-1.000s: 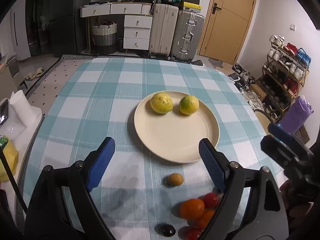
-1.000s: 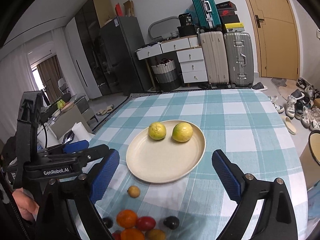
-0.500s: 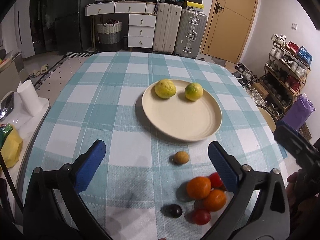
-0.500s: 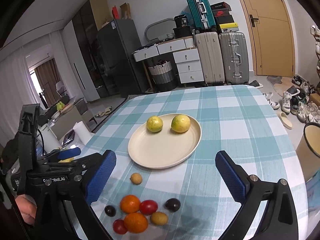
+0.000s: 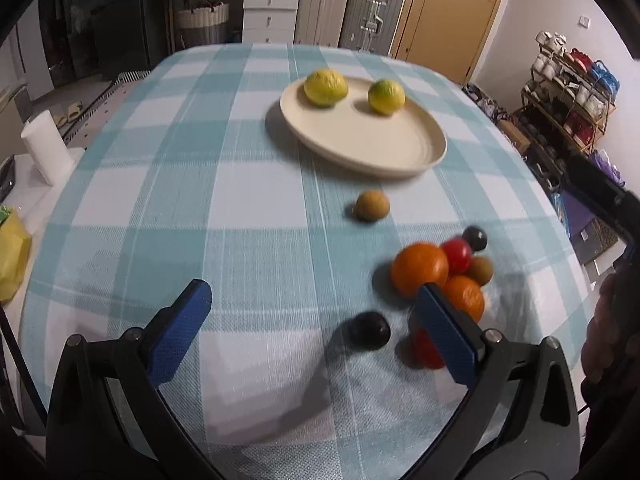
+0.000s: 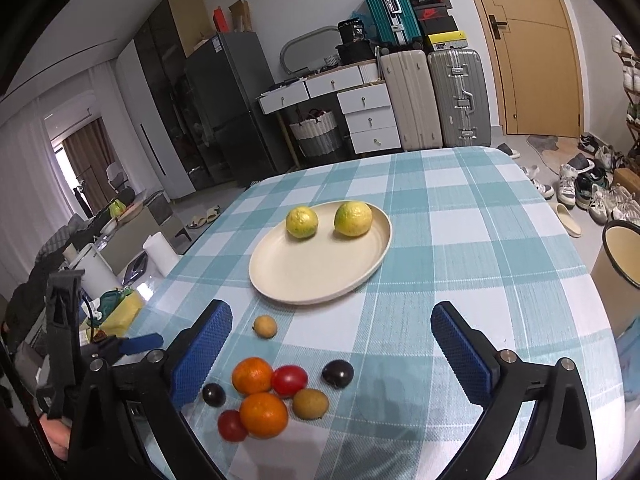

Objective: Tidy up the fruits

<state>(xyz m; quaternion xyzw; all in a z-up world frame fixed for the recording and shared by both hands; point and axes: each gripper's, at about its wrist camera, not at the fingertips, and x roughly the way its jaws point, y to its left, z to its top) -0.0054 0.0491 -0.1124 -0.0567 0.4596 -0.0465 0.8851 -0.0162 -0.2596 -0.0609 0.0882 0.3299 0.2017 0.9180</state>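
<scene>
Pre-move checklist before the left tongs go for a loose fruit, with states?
1. Left tongs open, nothing between them: ok.
2. Right tongs open, empty: ok.
3. Plate has bare room beside the two lemons: ok.
4. Dark fruit nearest the left tongs stands apart from its neighbours: ok.
5. Orange free of neighbours: not ok, touching the red fruit.
6. Left tongs lined up on one fruit: cannot tell.

2 wrist views, shared plate point(image 5: 420, 152)
</scene>
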